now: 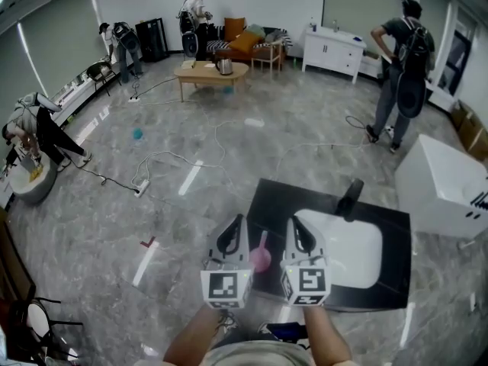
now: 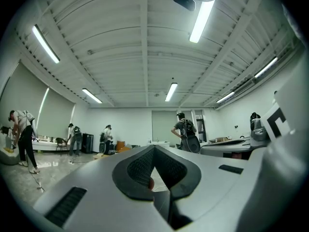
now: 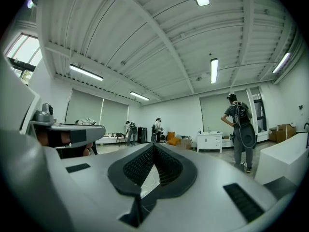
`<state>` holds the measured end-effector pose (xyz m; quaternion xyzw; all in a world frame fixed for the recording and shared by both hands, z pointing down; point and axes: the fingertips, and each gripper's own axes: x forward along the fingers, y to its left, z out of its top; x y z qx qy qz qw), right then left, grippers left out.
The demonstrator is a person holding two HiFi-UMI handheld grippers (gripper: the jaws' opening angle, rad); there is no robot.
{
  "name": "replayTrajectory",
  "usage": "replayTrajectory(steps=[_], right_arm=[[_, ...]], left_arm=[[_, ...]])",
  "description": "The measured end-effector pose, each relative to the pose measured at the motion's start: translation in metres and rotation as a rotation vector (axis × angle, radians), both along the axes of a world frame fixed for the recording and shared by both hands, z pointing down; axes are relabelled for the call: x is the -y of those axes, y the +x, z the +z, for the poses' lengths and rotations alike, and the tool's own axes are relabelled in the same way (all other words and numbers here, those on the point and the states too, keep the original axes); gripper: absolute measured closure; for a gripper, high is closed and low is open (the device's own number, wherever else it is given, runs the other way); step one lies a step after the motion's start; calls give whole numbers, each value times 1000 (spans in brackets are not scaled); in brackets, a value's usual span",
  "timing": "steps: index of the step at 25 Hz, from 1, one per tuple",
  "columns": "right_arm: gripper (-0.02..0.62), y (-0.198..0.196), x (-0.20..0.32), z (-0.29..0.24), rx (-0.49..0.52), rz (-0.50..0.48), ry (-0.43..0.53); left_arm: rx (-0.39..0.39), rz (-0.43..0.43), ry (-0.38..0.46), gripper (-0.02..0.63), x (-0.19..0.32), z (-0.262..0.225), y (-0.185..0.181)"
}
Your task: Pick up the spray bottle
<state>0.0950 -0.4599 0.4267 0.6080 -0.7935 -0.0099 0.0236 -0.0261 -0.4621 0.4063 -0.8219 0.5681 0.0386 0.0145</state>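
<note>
In the head view a pink spray bottle (image 1: 261,258) stands at the near left edge of a black counter (image 1: 393,280); most of it is hidden between my two grippers. My left gripper (image 1: 232,233) is just to its left and my right gripper (image 1: 300,233) just to its right. Both point level, away from me. In the left gripper view the jaws (image 2: 154,148) meet at their tips with nothing held; a small reddish patch shows through the gap below them. The right gripper (image 3: 154,146) is likewise shut and empty.
A white sink basin (image 1: 347,250) with a black faucet (image 1: 351,198) is set in the counter. A white box (image 1: 442,185) stands at the right. Cables and a power strip (image 1: 141,187) lie on the floor. Several people, a coffee table (image 1: 211,72) and a white cabinet (image 1: 333,49) are far off.
</note>
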Motion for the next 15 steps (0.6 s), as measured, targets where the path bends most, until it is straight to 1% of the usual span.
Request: replayTrajectory(steps=[4, 8, 11, 14, 15], right_arm=[[591, -9, -3, 6, -13, -4, -11], [588, -19, -9, 24, -48, -37, -82], [557, -23, -14, 39, -61, -61, -130], [521, -30, -19, 61, -72, -93, -136], [499, -32, -21, 68, -77, -106, -143]], left_arm=[[-3, 20, -3, 604, -1, 3, -5], [1, 30, -9, 604, -2, 6, -7], [-7, 32, -11, 604, -3, 7, -7], [-7, 30, -8, 604, -3, 6, -10], [-8, 29, -6, 604, -3, 6, -11]])
